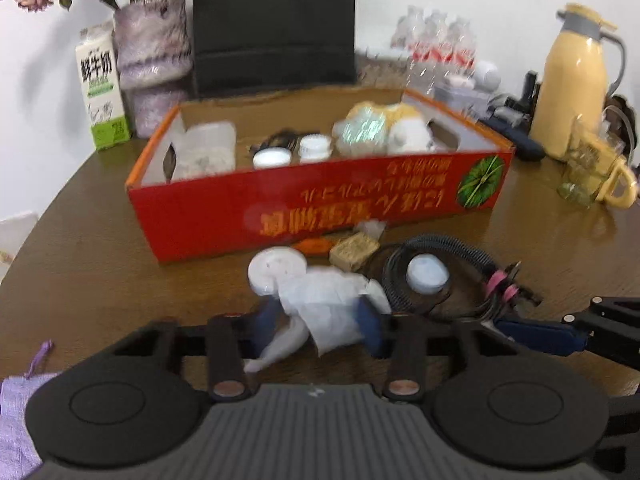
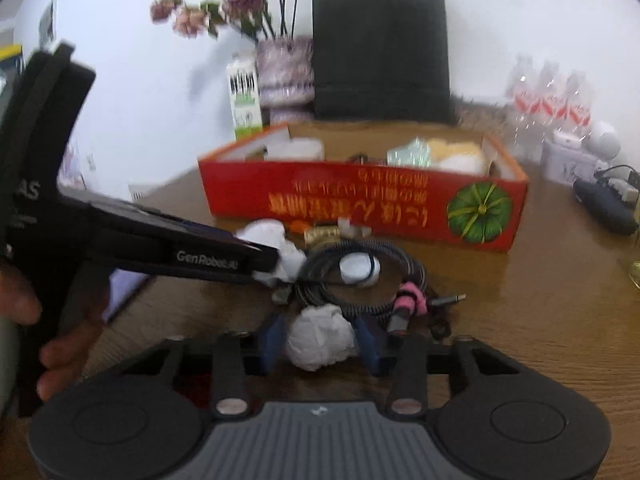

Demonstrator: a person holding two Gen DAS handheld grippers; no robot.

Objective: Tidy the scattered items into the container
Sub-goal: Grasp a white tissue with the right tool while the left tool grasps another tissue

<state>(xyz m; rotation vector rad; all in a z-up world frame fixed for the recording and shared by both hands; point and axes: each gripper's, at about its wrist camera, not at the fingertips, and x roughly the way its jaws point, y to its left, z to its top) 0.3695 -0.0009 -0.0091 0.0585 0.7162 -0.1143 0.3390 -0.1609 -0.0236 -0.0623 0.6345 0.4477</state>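
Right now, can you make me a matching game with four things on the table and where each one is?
Things:
1. milk carton
2. small white lid
3. crumpled tissue
4. yellow jug

Places:
A. between the right tool's fingers
B. inside the coiled cable
C. beside the flower vase
D. right of the red box

Pairs: 1-C, 2-B, 3-A, 4-D

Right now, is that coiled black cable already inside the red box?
No, the coiled black cable lies on the wooden table in front of the red box, with a small white round lid resting in its loop.
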